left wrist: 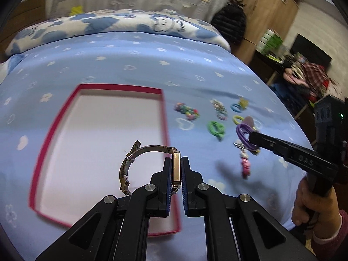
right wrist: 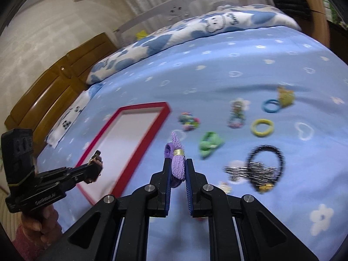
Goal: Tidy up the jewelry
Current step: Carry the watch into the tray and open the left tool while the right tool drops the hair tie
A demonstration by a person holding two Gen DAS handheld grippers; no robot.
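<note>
Bedroom, blue flower-print bedsheet [left wrist: 130, 61] as work surface. Left gripper [left wrist: 176, 165] clamps a gold-cased watch with metal mesh strap [left wrist: 174, 163] over the empty red-rimmed white tray [left wrist: 162, 113]; right gripper [right wrist: 177, 169] pinches a purple braided hair tie [right wrist: 178, 163] right of that tray. Looks like the drop-off step: lower the watch, release, then carry the tie left over the rim.

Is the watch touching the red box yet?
Cannot tell. In the left wrist view the left hand-held gripper clamps the watch over the box, but no gap or contact beneath it shows plainly.

Blue bed [left wrist: 130, 61] — red-rimmed box [left wrist: 162, 113], scattered hair ties [right wrist: 262, 127] and bracelets [right wrist: 266, 167].
</note>
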